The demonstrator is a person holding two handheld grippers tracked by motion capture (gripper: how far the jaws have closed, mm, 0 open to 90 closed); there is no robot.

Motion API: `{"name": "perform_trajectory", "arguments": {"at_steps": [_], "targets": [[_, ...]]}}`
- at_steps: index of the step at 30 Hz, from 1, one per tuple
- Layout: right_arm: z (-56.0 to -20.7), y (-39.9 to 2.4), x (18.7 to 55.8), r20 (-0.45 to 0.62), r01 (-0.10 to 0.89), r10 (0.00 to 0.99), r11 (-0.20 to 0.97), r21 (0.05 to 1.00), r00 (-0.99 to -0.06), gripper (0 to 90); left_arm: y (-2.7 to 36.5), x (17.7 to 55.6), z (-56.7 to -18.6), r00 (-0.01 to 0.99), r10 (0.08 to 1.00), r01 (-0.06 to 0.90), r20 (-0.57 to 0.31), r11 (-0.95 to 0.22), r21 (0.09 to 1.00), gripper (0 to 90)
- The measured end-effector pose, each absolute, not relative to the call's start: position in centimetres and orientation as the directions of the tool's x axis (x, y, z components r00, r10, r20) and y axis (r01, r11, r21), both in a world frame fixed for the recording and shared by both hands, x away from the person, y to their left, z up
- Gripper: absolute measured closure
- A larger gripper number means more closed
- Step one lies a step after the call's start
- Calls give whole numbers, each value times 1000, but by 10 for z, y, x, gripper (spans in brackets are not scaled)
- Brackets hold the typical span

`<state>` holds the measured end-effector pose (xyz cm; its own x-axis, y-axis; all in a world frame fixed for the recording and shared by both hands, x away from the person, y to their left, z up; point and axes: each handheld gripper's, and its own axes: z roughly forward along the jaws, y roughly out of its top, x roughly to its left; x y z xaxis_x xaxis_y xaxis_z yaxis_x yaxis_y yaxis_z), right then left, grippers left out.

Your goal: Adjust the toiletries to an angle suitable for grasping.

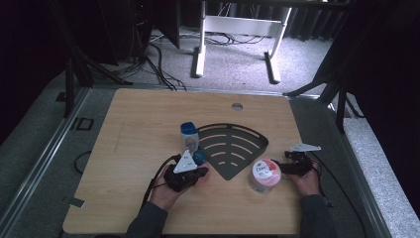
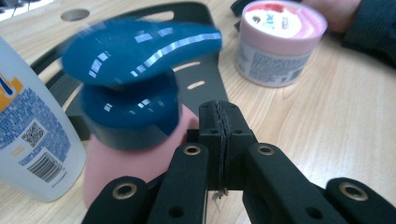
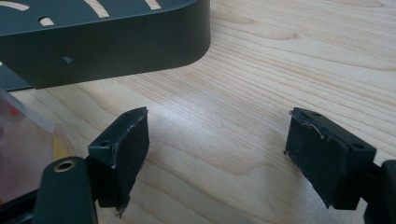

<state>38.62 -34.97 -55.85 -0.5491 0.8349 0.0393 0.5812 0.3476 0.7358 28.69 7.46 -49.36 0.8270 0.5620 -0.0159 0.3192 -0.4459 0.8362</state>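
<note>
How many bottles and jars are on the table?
3: a white bottle left of the black rack, a pink blue-capped bottle beside it, a pink jar at the rack's right.

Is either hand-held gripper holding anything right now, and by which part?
No. The left hand-held gripper is shut on nothing beside the pink bottle; the right hand-held gripper is open and empty.

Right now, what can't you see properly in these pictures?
- Pink bottle with the blue cap: blurred in the left gripper view, its base hidden behind the shut left gripper.
- White bottle: cut off by the left edge.
- Pink jar: label print too small in the high view.
</note>
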Motion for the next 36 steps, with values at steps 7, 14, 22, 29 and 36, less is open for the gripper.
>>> {"name": "perform_trajectory", "arguments": {"at_steps": [7,14,22,29,36], "targets": [[-558,-350,386,41,582,835,346,736,-548,211,76,293,-495,823,569,316,-6,-448,836,883],[-559,-349,386,36,580,835,350,735,-550,211,78,305,-496,812,584,322,2,-451,832,883],[-559,-348,385,14,576,840,360,734,-543,228,81,311,-499,799,601,336,8,-458,823,883],[-559,-347,381,0,575,846,362,734,-532,265,83,315,-500,792,610,347,-4,-445,826,882],[-558,-347,377,-1,570,848,357,740,-530,327,81,319,-502,788,616,351,-14,-430,831,881]]}}
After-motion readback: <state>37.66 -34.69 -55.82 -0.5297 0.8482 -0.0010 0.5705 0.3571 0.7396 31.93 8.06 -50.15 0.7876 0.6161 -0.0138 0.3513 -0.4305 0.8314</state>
